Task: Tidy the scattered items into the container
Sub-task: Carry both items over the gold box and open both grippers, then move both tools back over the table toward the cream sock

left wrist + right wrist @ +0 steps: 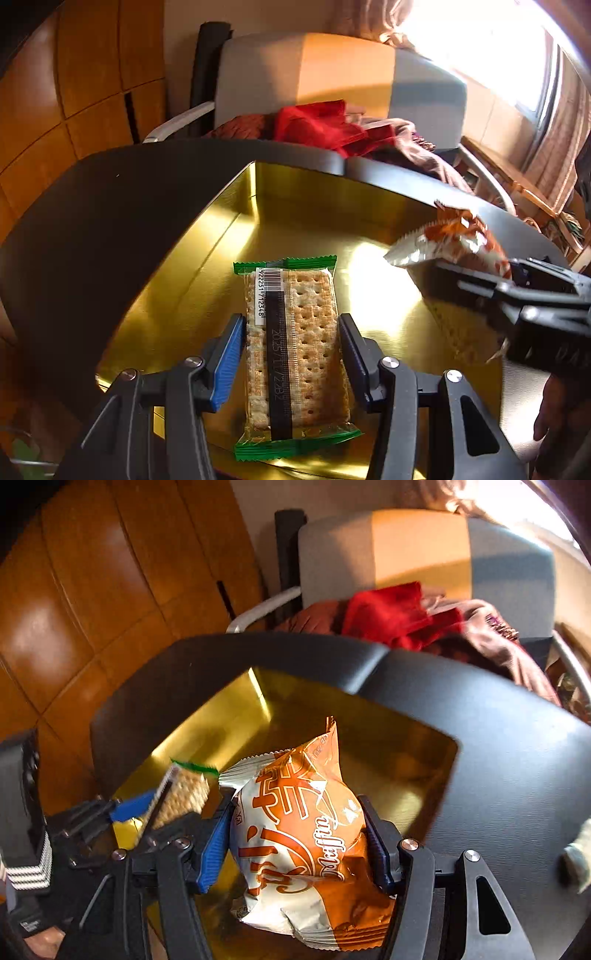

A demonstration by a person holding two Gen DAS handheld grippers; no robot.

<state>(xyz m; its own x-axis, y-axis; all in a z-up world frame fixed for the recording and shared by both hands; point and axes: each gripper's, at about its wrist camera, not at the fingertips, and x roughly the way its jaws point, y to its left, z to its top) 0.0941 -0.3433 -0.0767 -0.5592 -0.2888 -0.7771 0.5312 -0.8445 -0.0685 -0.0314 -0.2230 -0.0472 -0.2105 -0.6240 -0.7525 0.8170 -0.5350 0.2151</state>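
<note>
A gold tray [303,206] sits on a dark table. My left gripper [291,332] is shut on a green-edged cracker packet [295,350] and holds it over the tray's near part. My right gripper [295,827] is shut on an orange and white muffin packet [299,834] and holds it over the tray [406,746]. In the left wrist view the muffin packet [454,240] and the right gripper [480,284] come in from the right. In the right wrist view the cracker packet [181,797] and the left gripper [136,806] show at the left.
The dark table [110,206] surrounds the tray. Behind it stands a grey and orange chair [332,74] with red and brown cloth [325,125] on its seat. Wooden panels [74,74] are at the left. A bright window [498,44] is at the right.
</note>
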